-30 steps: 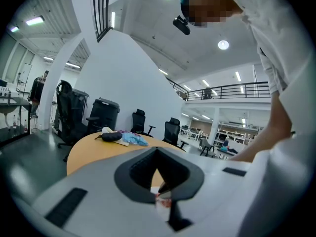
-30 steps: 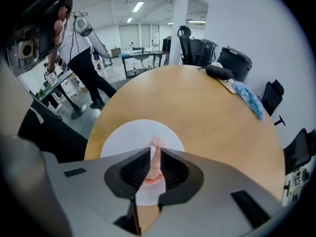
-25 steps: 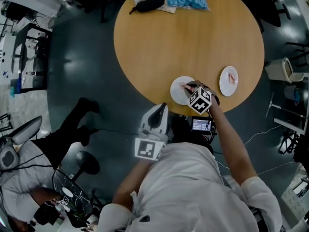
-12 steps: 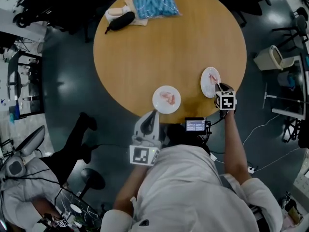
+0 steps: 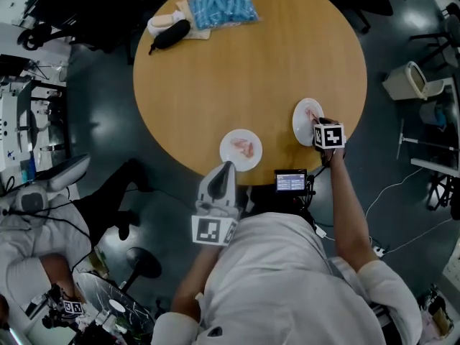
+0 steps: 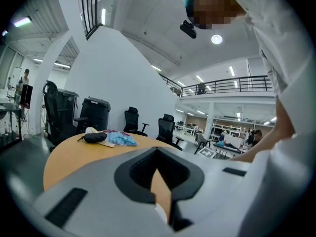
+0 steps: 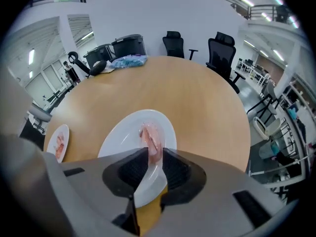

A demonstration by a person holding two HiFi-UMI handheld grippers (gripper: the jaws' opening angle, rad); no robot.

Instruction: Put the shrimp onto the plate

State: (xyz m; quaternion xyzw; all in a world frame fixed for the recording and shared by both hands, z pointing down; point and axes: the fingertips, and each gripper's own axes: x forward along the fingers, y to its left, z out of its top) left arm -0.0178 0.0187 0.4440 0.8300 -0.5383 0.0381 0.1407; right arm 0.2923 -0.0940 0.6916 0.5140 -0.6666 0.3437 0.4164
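Note:
Two white plates sit near the table's front edge. The left plate [image 5: 230, 141] [image 7: 65, 130] carries pink shrimp [image 5: 246, 148] [image 7: 59, 144]. The right plate [image 5: 300, 129] [image 7: 123, 137] holds one more shrimp [image 5: 310, 113] [image 7: 151, 137]. My right gripper [image 5: 315, 121] [image 7: 155, 152] is low over that right plate. Its jaws are opening, with the shrimp's near end between their tips and not pressed. My left gripper [image 5: 227, 166] [image 6: 158, 152] hangs just off the table's front edge below the left plate, shut and empty.
A black pouch [image 5: 169, 34] and a blue packet [image 5: 219, 6] lie at the table's far side. A small screen [image 5: 291, 182] hangs at my chest. A pale bin [image 5: 410, 81] stands right of the table, and office chairs [image 7: 219, 53] stand beyond it.
The right gripper left the left plate, where shrimp now lies, crossed to the right plate and has settled over its shrimp. The left gripper has stayed put.

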